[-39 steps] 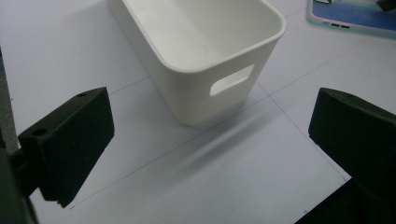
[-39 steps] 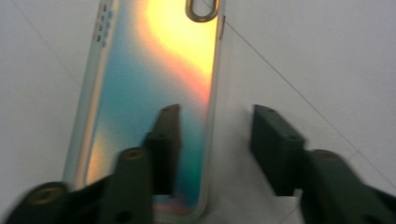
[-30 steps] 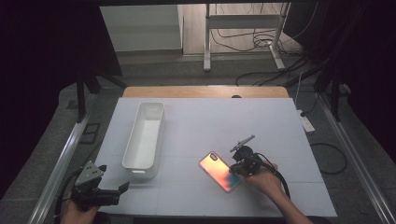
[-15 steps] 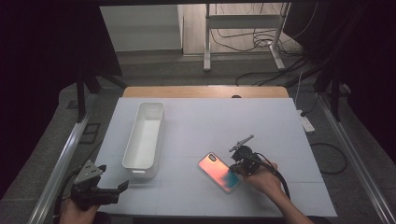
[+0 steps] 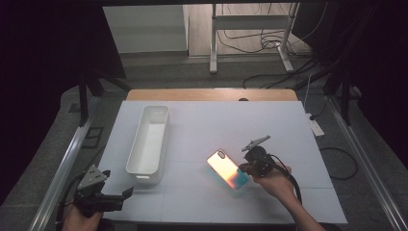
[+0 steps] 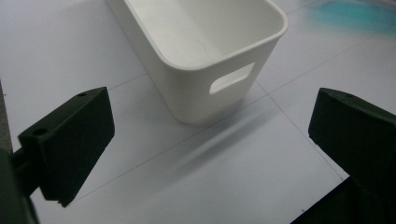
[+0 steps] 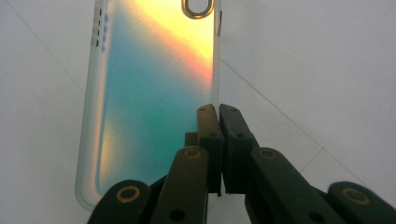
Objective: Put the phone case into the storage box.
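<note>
1. High view: a white bin (image 5: 149, 144) stands on the white table (image 5: 202, 120), and I use it as the landmark. To the right of the bin, near its front end but apart from it, lies a phone case (image 5: 228, 172) with orange and teal colours. It lies flat, at a slant, with its camera hole at the far end.

2. High view: the right gripper (image 5: 252, 164) is just beside the right edge of the case, on the side away from the bin, held by a hand (image 5: 274, 179) coming from the front. The left gripper (image 5: 126, 192) is in front of the bin, a little to its left, at the table's front edge. It points toward the bin's front end but does not touch it.

3. Left gripper view: the two black jaws stand wide apart with nothing between them. The bin's short end wall, with a handle slot (image 6: 232, 78), is ahead of them. Behind the bin, to the right, a teal blur of the case (image 6: 355, 16) is visible.

4. Right gripper view: the jaws are closed together, and they pinch the right rim of the case (image 7: 154, 93) near its lower half. The rest of the case lies on the table to their left. I cannot tell if the rim is lifted.
</note>
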### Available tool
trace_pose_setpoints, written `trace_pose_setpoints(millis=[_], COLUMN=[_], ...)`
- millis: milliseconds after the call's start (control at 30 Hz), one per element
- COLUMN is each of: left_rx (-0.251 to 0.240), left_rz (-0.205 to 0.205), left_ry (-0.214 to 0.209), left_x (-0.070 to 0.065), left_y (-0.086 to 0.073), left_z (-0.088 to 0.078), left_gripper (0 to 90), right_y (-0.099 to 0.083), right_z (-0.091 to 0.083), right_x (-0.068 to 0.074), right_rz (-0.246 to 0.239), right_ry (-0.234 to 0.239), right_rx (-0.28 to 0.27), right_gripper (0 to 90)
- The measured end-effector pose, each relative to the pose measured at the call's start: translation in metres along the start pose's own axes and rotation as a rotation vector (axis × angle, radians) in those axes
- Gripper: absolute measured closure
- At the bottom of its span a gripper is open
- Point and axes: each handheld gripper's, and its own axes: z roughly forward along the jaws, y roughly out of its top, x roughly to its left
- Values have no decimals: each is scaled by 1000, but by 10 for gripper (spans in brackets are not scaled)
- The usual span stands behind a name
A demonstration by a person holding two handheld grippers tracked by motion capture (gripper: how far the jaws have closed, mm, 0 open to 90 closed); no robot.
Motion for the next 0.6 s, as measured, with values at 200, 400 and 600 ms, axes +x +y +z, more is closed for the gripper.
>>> trace_pose_setpoints(millis=[200, 400, 600], left_rx=[-10, -28, -83], left_rz=[-16, -30, -56], left_ry=[-5, -45, -80], left_x=[2, 5, 4], left_y=[0, -1, 6], left_z=[-1, -3, -8], left_gripper=[0, 0, 0], right_y=[1, 4, 5], right_z=[-4, -11, -17], right_x=[0, 0, -3], right_rz=[2, 0, 8], right_ry=[1, 0, -18], right_rx=[-26, -61, -88], right_gripper=[879, 879, 879])
